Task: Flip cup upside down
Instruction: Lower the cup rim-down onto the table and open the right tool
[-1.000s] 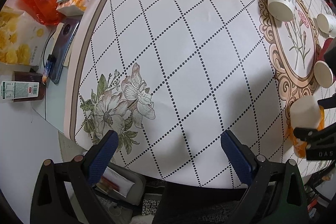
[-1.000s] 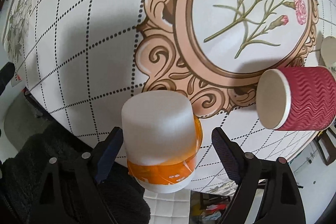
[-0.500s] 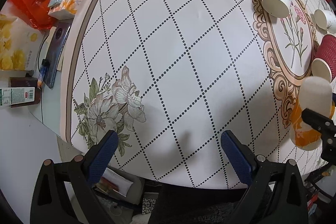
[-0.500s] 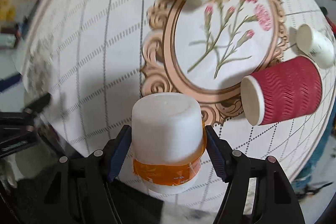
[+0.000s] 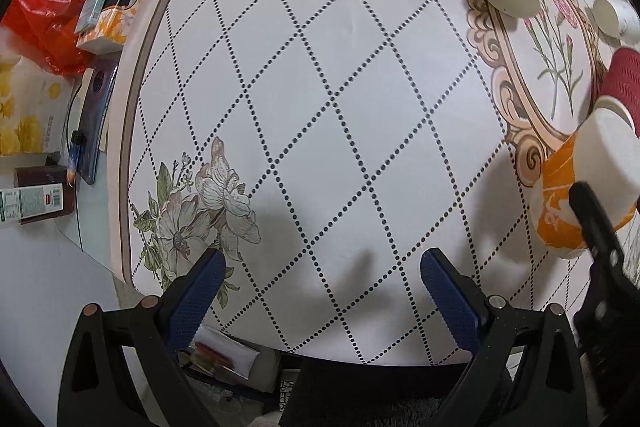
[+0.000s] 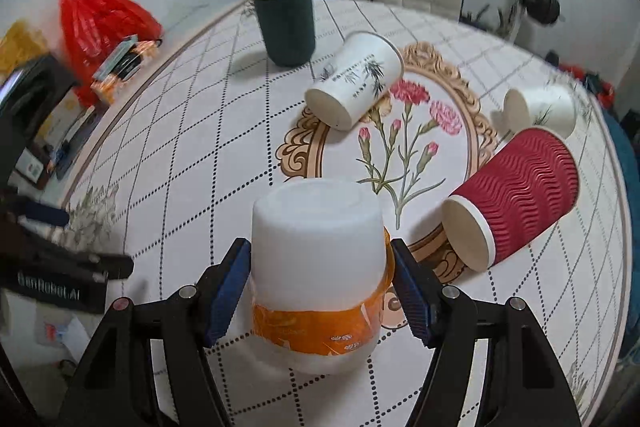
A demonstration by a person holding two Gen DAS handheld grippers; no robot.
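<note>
A white cup with an orange band (image 6: 320, 267) is held between the blue pads of my right gripper (image 6: 320, 291), which is shut on its sides. Its closed base points away from the camera and up, its rim toward me. It is lifted just above the table's near edge. The same cup shows at the far right of the left wrist view (image 5: 588, 179), with the right gripper's black finger in front of it. My left gripper (image 5: 320, 287) is open and empty over the table's front edge, left of the cup.
A red ribbed cup (image 6: 516, 203), a white bamboo-print cup (image 6: 356, 79) and a small white cup (image 6: 540, 107) lie on their sides. A dark green cup (image 6: 286, 21) stands upright at the back. The round table (image 5: 320, 75) has a red bag (image 6: 100, 23) and boxes at its left.
My right gripper closed on the white and orange cup, lifted it and tilted up, so the view now looks across the table. The left gripper stayed nearly still.
</note>
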